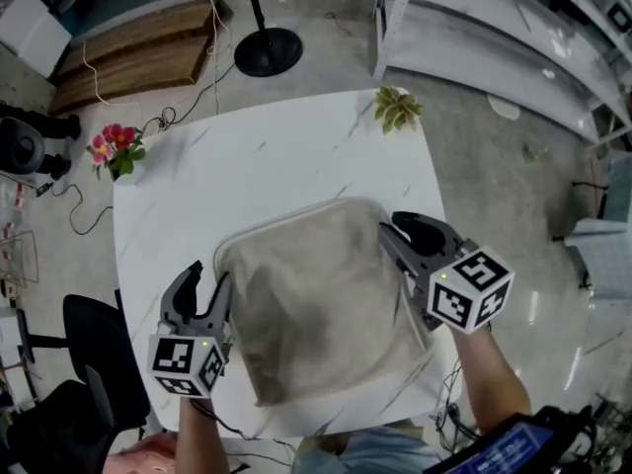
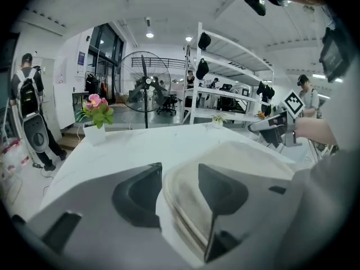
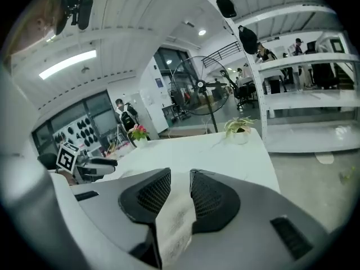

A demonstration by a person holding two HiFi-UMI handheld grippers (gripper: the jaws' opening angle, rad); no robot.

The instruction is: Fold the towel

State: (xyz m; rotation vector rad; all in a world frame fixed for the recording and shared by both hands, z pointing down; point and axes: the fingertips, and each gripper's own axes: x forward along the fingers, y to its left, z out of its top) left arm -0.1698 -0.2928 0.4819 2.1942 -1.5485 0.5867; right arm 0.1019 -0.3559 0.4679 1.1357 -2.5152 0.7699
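Note:
A beige towel lies folded into a rough square on the white table, near its front edge. My left gripper hovers at the towel's left edge with its jaws apart. In the left gripper view the towel's layered edge shows in the gap of the left gripper, touching neither pad. My right gripper stands at the towel's far right corner. In the right gripper view a strip of towel shows between the jaws of the right gripper, and the pads do not press on it.
A pot of pink flowers stands at the table's far left corner and a small green plant at the far right corner. Beyond the table are a fan stand and white shelving. A black chair sits at the left.

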